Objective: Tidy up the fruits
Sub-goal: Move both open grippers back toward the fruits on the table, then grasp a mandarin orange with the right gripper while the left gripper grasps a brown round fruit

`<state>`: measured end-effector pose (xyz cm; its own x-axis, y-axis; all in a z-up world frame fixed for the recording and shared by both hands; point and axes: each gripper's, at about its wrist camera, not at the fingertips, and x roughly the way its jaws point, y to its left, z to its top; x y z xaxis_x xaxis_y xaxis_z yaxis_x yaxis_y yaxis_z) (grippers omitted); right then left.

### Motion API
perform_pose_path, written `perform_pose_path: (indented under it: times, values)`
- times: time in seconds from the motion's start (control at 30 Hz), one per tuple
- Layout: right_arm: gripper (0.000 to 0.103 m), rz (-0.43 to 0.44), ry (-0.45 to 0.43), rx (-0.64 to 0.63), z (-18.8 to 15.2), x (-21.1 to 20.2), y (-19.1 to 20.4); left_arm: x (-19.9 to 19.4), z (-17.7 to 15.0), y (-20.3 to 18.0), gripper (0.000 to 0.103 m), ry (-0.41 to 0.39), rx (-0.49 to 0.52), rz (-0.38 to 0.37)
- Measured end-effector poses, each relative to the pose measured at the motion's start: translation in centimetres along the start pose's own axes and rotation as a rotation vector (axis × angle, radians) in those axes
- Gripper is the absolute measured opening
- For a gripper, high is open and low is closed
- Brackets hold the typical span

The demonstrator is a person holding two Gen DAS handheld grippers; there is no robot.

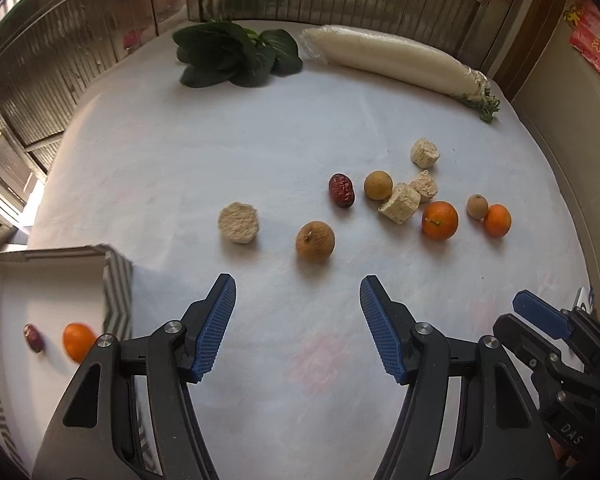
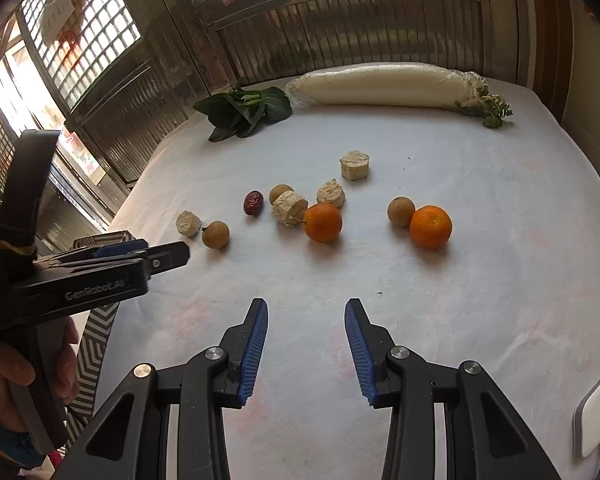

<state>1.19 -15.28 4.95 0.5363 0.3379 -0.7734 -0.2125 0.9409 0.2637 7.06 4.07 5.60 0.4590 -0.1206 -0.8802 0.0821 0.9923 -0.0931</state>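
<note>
Clearly, the sorting is only begun: at far left the striped box holds one small orange and one red date, while the other fruit lies loose on the white tablecloth. The left gripper hovers above the cloth with its jaws wide apart and empty, the nearest longan just ahead of them. A sound grasp probably means lowering squarely over that round fruit and closing gently so it does not roll. Right of it sit a second date, another longan, pale crumbly blocks that are not obviously fruit, and two oranges; one block touches the nearer orange and may get nudged. The right gripper also hangs open, holding nothing. Leafy greens and a wrapped white radish lie well beyond.
</note>
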Motion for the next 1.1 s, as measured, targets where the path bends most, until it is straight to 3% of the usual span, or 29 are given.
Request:
perform_pose_path:
  times: [0.3, 0.87, 0.93, 1.03, 1.07, 1.1]
  values:
    - [0.039, 0.005, 0.007, 0.017, 0.9, 1.7, -1.0, 2.9, 1.3, -0.6, 0.065, 0.013, 0.022, 0.001]
    - [0.039, 0.007, 0.039, -0.065, 5.3, 8.0, -1.2, 5.5, 2.4, -1.5, 0.065, 0.028, 0.055, 0.01]
    - [0.03, 0.025, 0.042, -0.059, 5.6, 8.4, -1.4, 5.5, 2.4, -1.6, 0.064, 0.023, 0.059, 0.004]
    - [0.03, 0.037, 0.046, -0.054, 5.5, 8.4, -1.6, 5.3, 2.2, -1.7, 0.031, 0.007, 0.078, 0.003]
    - [0.03, 0.039, 0.047, -0.055, 5.4, 8.3, -1.5, 5.2, 2.1, -1.6, 0.025, 0.007, 0.082, -0.003]
    - [0.03, 0.039, 0.045, -0.058, 5.2, 8.0, -1.4, 5.1, 2.1, -1.4, 0.025, 0.011, 0.078, -0.016]
